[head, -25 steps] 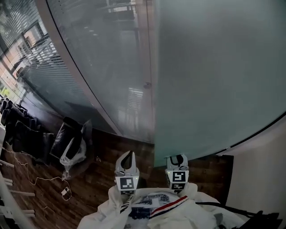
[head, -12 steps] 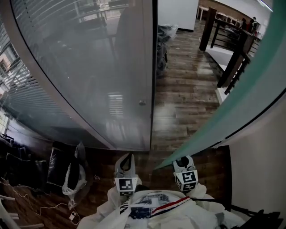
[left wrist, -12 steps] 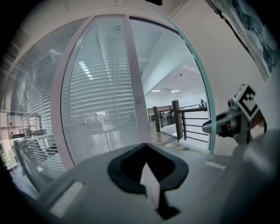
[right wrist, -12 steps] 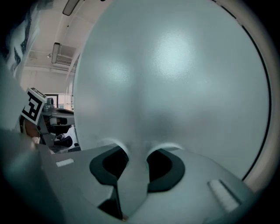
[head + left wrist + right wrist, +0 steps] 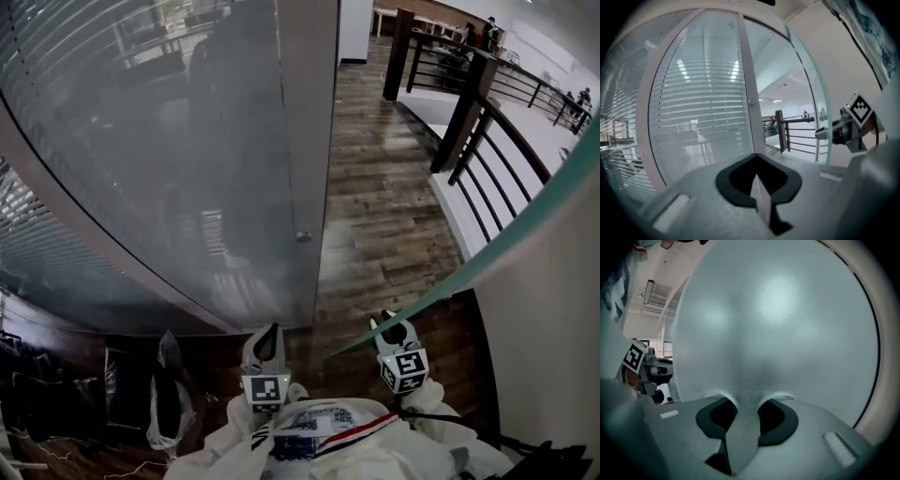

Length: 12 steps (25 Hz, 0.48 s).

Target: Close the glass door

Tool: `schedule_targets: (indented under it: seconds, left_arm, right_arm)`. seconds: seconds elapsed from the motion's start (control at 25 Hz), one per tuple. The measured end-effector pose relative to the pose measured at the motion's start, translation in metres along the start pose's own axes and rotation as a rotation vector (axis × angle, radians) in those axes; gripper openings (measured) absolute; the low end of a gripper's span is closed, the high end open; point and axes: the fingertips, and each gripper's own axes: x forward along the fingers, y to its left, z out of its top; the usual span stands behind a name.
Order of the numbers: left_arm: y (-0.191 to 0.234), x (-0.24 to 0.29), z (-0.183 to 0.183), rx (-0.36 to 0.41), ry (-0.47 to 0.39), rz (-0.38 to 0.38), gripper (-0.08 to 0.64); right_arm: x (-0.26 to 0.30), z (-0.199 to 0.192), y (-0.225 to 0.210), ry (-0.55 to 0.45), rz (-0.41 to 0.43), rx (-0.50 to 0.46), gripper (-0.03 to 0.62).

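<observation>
Right gripper view: we find the frosted glass door [image 5: 778, 333] standing open, its free edge clamped between the jaws of the right gripper [image 5: 744, 404]. The left gripper [image 5: 758, 185] is closed on nothing, idle just beside it. Ahead of both are the frame post [image 5: 314, 141] and the wooden floor [image 5: 384, 216]. We judge the closing swing is in hand; the next move calls for carrying the edge across to the post.

Left gripper [image 5: 758, 187] jaws apparently together; glass door [image 5: 823, 108] rightward.
</observation>
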Motion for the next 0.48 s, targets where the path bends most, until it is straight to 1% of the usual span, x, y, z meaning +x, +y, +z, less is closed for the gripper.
schedule_targets:
  seconds: [0.12, 0.2, 0.28, 0.36, 0.48]
  left_arm:
    - [0.012, 0.003, 0.0, 0.015, -0.011, -0.039, 0.002]
    - [0.021, 0.005, 0.0, 0.024, -0.02, -0.061, 0.002]
    - [0.03, 0.008, -0.006, 0.027, -0.01, -0.081, 0.002]
    - [0.038, 0.014, -0.013, 0.023, 0.005, -0.104, 0.002]
    - [0.042, 0.018, -0.014, 0.024, 0.002, -0.124, 0.002]
  right_arm:
    - [0.006, 0.006, -0.004, -0.008, -0.033, 0.009, 0.12]
    - [0.012, 0.011, -0.007, -0.012, -0.041, 0.012, 0.12]
    - [0.019, 0.012, -0.008, -0.016, -0.054, 0.019, 0.119]
    - [0.024, 0.012, -0.009, -0.015, -0.089, 0.033, 0.118]
    - [0.03, 0.012, -0.007, -0.002, -0.124, 0.053, 0.117]
